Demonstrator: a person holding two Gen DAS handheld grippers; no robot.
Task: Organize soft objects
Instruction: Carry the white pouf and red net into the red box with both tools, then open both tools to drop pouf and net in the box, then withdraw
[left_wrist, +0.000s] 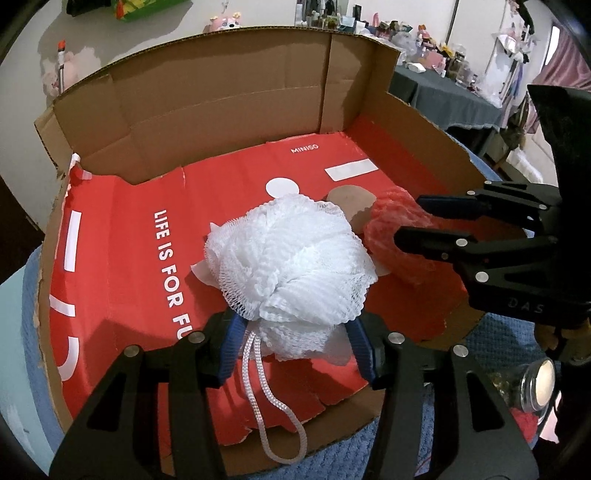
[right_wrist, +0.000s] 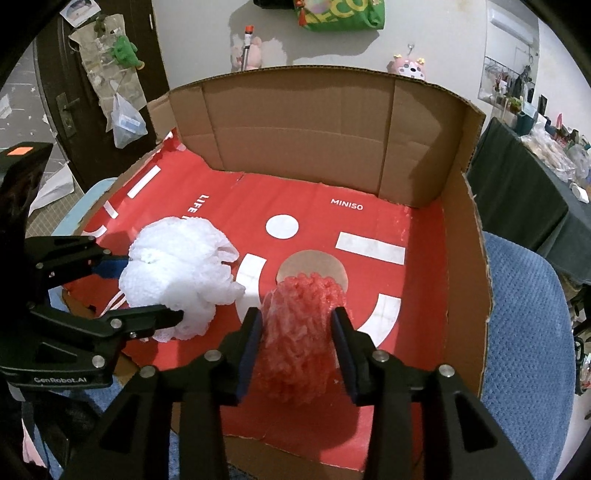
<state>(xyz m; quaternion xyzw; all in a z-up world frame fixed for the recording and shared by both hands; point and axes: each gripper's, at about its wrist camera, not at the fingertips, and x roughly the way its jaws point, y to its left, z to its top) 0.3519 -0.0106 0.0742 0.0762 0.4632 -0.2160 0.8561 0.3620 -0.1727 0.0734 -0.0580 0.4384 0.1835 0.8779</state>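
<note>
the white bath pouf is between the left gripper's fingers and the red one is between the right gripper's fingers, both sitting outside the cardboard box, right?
Not quite: both poufs are inside the cardboard box, over its red printed floor. The right wrist view shows this. The rest holds: the white bath pouf sits between the left gripper fingers, and the red pouf between the right gripper fingers.

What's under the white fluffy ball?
The white mesh pouf sits on the box's red printed floor, with its cord loop trailing out. White shape edges peek from beneath it. The rest under it is covered.
</note>
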